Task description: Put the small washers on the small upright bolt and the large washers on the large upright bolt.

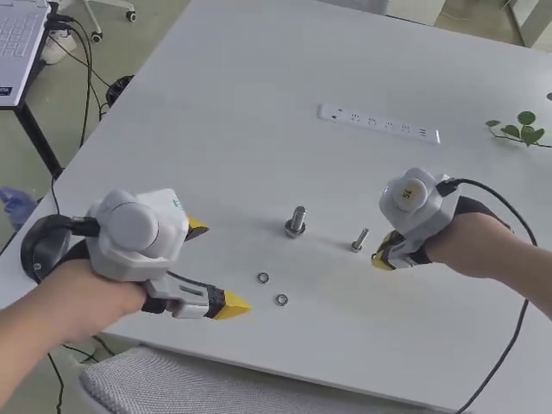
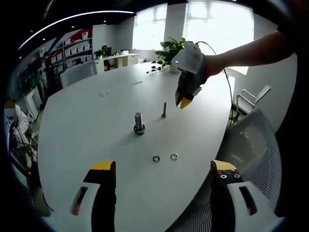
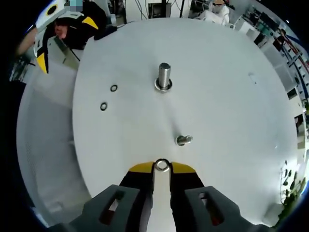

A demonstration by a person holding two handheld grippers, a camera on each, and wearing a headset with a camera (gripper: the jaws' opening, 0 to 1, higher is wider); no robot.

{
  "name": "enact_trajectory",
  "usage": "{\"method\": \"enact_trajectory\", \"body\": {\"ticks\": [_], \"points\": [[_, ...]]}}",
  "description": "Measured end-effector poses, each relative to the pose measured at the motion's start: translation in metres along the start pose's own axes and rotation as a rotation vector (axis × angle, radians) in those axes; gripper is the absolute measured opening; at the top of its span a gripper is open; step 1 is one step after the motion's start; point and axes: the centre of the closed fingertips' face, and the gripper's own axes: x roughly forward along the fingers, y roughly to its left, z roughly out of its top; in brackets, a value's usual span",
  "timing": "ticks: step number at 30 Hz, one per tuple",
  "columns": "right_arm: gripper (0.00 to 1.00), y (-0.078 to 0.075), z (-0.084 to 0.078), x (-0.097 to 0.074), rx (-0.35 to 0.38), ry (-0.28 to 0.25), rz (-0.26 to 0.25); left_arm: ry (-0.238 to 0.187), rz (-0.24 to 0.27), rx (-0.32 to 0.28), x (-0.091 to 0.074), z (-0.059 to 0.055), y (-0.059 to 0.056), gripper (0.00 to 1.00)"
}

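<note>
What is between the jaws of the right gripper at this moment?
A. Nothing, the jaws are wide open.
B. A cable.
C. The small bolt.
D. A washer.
D: in the right gripper view a washer sits pinched between the yellow tips of the right gripper.

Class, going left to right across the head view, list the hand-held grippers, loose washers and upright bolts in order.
left hand-held gripper → first washer → second washer → large bolt → small bolt → right hand-held gripper
</note>
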Motion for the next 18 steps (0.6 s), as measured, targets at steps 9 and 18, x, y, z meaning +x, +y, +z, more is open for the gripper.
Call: {"method": "enact_trajectory", "body": {"ticks": [9, 18], "points": [[0.12, -0.013, 0.009, -0.007, 0.017, -0.011, -0.017, -0.004, -0.009, 0.006, 0.001, 0.002, -0.001, 0.8], [0.12, -0.03, 0.021, -0.007, 0.023, -0.028, -0.028, 0.002, -0.019, 0.009, 0.003, -0.001, 0.001, 0.82]]}}
